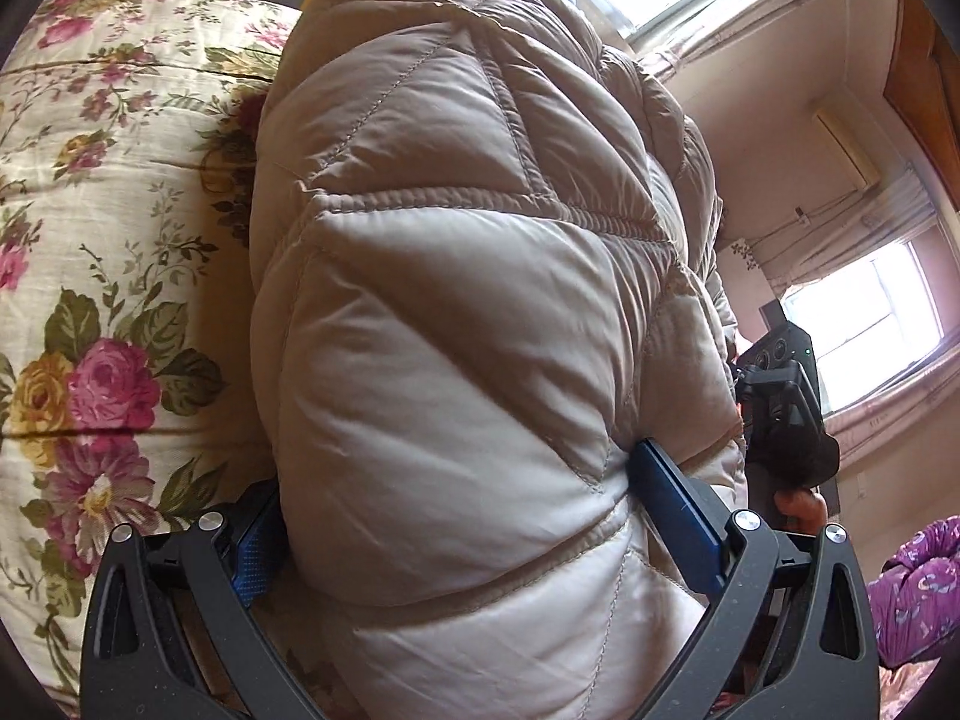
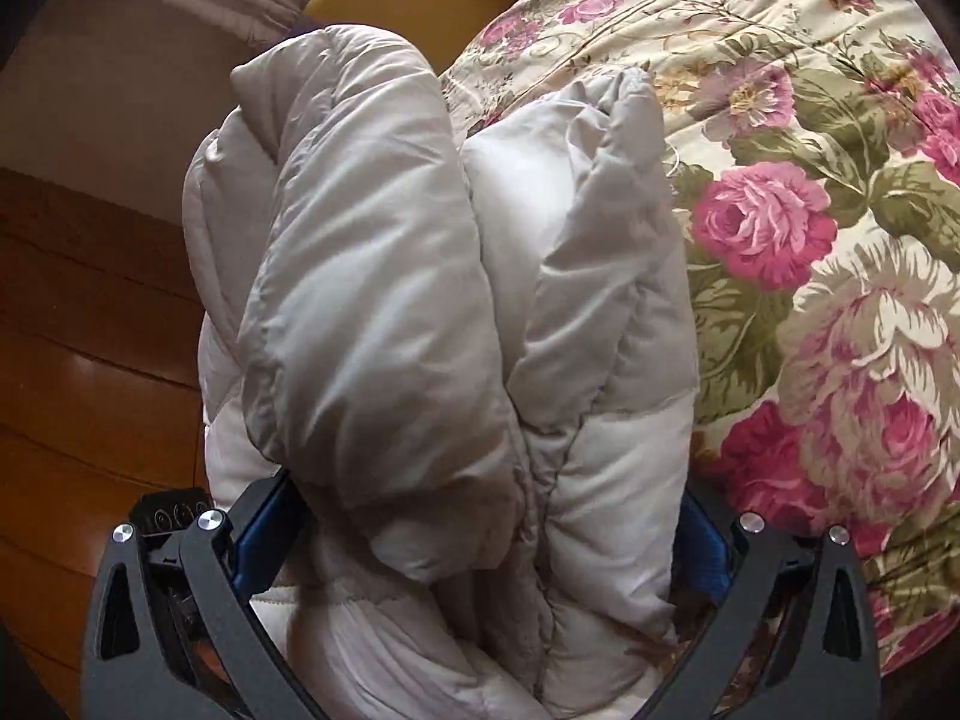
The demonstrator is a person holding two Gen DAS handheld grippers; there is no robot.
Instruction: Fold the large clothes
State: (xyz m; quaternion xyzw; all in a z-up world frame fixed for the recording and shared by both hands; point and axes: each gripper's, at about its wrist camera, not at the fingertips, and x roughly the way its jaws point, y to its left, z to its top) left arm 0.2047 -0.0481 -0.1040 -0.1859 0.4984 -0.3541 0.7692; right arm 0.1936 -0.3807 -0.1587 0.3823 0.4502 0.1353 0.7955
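1. Jacket, one, beige, quilted and puffy: it is seen bunched into a thick bundle, gripped by both grippers and held against the floral quilt.
2. Left gripper: the fingers are spread wide by the bulk and are pressed into the quilted bundle from both sides. One blue pad is seen sunk into the fabric on the right; the other is partly buried on the left.
3. Right gripper: the fingers are likewise held wide apart, clamped on a thick fold of the jacket. Blue pads are glimpsed at both edges of the bundle, one on the left and one on the right.
4. From the right wrist, two rolled lobes of the jacket are counted side by side with a paler lining between them.
5. The quilt is noted right of the jacket in the right wrist view, touching it; wooden flooring is seen left.
6. In the left wrist view, the other gripper's body is seen just beside the jacket, and two windows are counted.
7. One purple patterned cloth is noted at the lower right, well apart.
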